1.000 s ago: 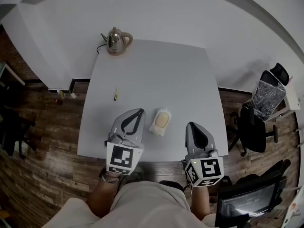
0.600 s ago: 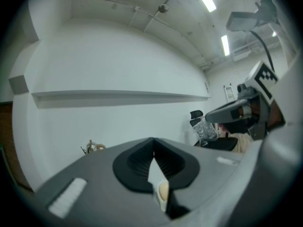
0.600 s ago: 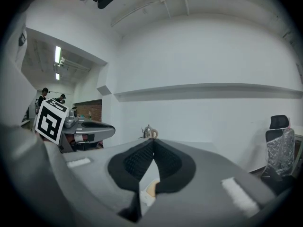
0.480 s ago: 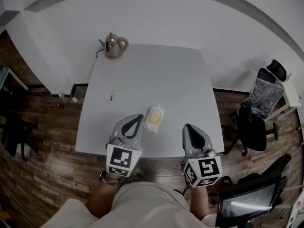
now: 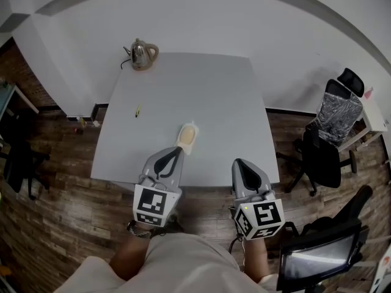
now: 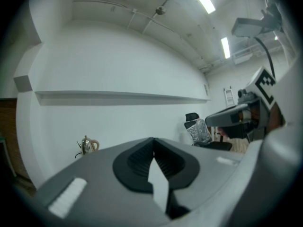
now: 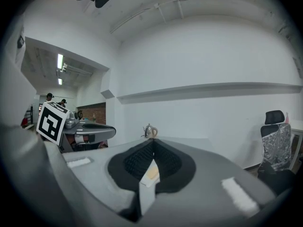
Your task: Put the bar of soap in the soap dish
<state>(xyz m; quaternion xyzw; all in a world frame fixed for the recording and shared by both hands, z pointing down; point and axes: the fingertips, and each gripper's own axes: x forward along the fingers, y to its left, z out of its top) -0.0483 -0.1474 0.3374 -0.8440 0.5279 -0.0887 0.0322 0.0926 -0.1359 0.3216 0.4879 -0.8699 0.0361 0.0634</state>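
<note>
Head view showed the soap dish point(image 5: 187, 138) lying on the near half of the table point(image 5: 208, 84), just beyond the tip of the left tongs point(image 5: 178, 151). Its long axis ran away from the person and leaned a little to the right at the far end, where a small tab stuck out. The bar of soap point(image 5: 187, 137) lay inside the dish along the same line.

A white wall point(image 5: 201, 11) closed off the far side of the room, and dark wooden flooring point(image 5: 55, 224) ran around the table. The table was a pale grey square with its far edge against the wall. To the right stood a black office chair point(image 5: 321, 160), and behind it a second chair point(image 5: 337, 108) draped in something silvery. A metal kettle point(image 5: 141, 54) stood at the table's far left corner, and a thin pen point(image 5: 138, 110) lay near the left edge.

Both tongs hung over the near edge, well apart from each other, the right tongs point(image 5: 238, 163) off to the right of the dish. In each gripper view the jaws met at their tips with nothing clamped between them.

The dish was white and oval with a raised rim. The soap was a pale yellow, rounded bar that filled most of it.
</note>
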